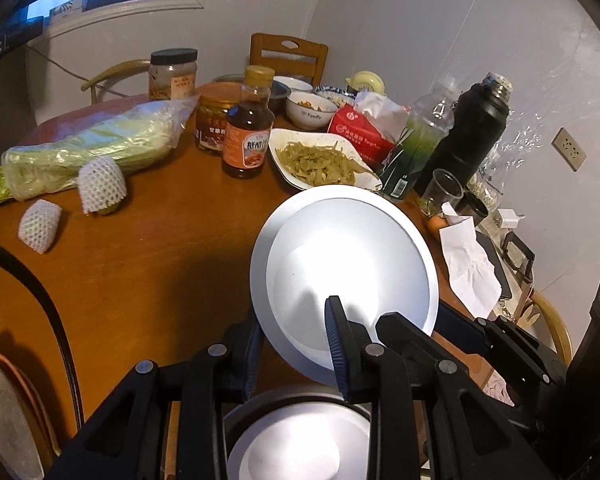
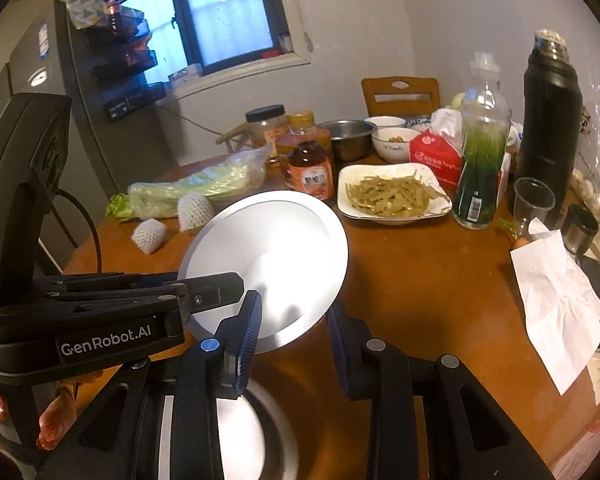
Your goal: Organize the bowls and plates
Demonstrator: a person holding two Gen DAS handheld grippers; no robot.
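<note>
Currently | left gripper (image 1: 296, 344) clamps raised plate (image 1: 352, 264) at its 6 o'clock rim | right gripper (image 2: 294, 344) open, empty | bowl (image 1: 300, 436) below awaits | food dishes (image 2: 392, 194) at 12 o'clock unsorted.

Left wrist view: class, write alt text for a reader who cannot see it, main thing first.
The left gripper pinches the near rim of a tilted silver plate above a wooden table. Another metal dish sits below the gripper. Behind are a white plate of green vegetables, sauce bottles and a black flask.
</note>
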